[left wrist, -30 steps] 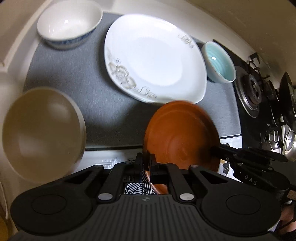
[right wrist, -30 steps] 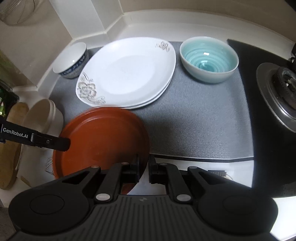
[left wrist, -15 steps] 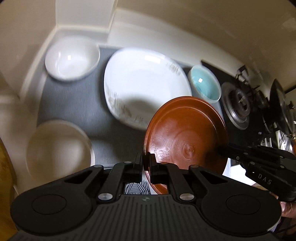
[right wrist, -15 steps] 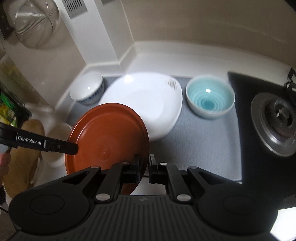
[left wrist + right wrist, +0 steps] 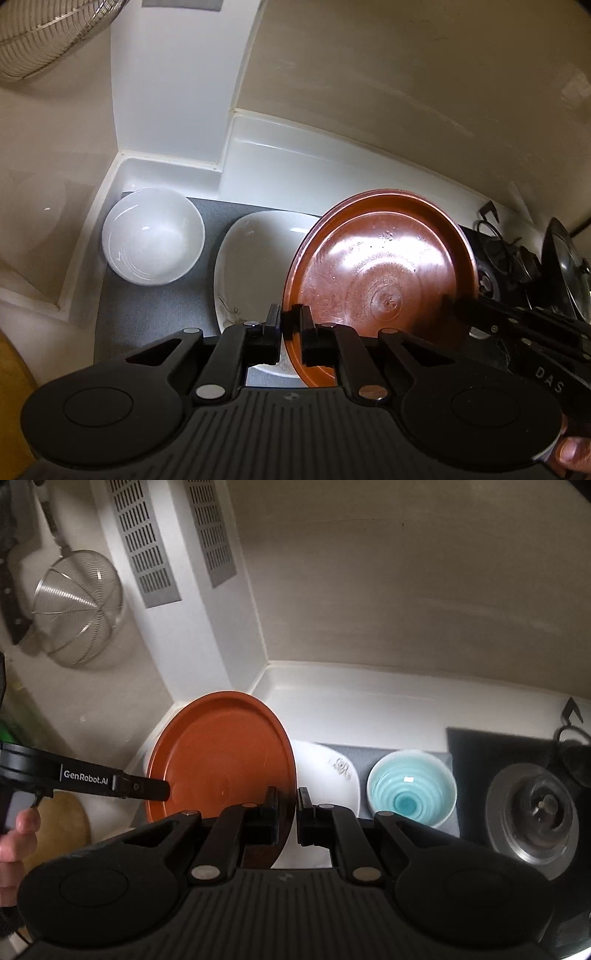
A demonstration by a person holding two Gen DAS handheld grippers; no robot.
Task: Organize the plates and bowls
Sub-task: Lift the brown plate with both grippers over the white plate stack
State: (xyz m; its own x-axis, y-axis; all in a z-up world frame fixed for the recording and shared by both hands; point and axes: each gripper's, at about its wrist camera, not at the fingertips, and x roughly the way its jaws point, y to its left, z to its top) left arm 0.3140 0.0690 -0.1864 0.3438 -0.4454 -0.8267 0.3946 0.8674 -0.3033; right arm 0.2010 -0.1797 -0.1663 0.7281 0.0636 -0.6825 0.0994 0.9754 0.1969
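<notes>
Both grippers hold one brown plate (image 5: pixel 380 284), tilted up in the air above the counter. My left gripper (image 5: pixel 290 325) is shut on its left rim. My right gripper (image 5: pixel 286 808) is shut on its right rim, and the plate's top face (image 5: pixel 218 760) shows there. Below it lies a white square plate (image 5: pixel 251 254) with a flower print, on a grey mat (image 5: pixel 147 310). A white bowl (image 5: pixel 153 245) stands at the mat's back left. A light blue bowl (image 5: pixel 410 792) stands right of the white plate (image 5: pixel 332 775).
A gas stove burner (image 5: pixel 535 812) lies at the right. A dark pan (image 5: pixel 565 266) stands beyond it. A wire strainer (image 5: pixel 77 602) hangs on the left wall. White walls form a corner behind the mat. A wooden board (image 5: pixel 62 830) lies at the left.
Both grippers have lifted the brown plate well above the counter and tilted it more upright. The dishes on the mat look smaller and lower. The beige bowl at the left has left the view.
</notes>
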